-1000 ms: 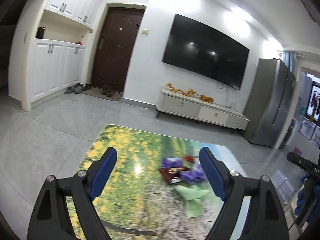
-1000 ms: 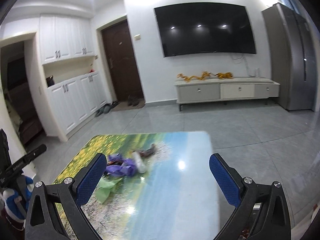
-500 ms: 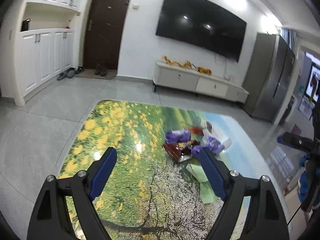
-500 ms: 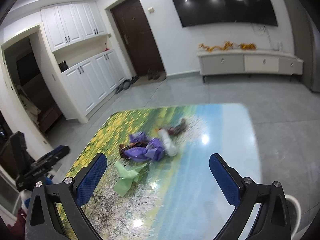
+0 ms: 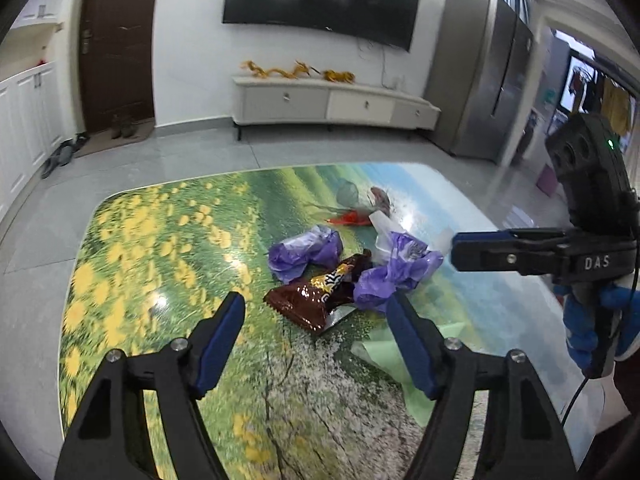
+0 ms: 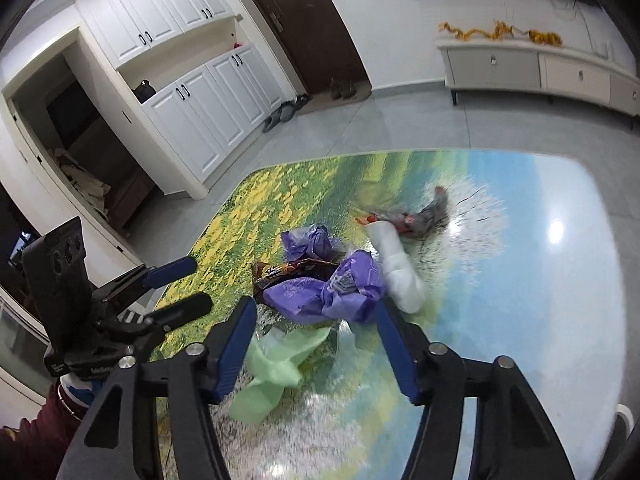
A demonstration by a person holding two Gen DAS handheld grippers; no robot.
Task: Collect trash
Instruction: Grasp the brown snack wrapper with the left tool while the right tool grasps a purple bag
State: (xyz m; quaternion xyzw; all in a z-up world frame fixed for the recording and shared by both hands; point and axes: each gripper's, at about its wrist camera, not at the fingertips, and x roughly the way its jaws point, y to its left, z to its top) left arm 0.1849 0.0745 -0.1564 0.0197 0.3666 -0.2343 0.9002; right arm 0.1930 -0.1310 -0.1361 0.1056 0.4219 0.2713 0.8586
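Trash pile – purple wrappers (image 5: 394, 268), brown snack wrapper (image 5: 316, 300), green bag (image 6: 276, 364) – lies mid-table, toward the right edge. All looks light, crinkly, slippery; best pinched at bunched folds. Left gripper (image 5: 312, 344) and right gripper (image 6: 316, 344) both closing, nothing pressed between pads yet. Table (image 5: 152, 248) is glossy, landscape-printed – wrappers may skate. Tiled living room.

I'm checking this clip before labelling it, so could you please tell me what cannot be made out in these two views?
- Green bag, left wrist view: partly behind the left gripper, whose jaws are closing with nothing between them.
- Brown wrapper, right wrist view: largely covered by the purple wrapper; print unreadable.
- Red and grey scraps: blurred, kind unclear.
- Right gripper: jaws closing; whether the pads touch anything is unclear.
- No trash bin is in either view.
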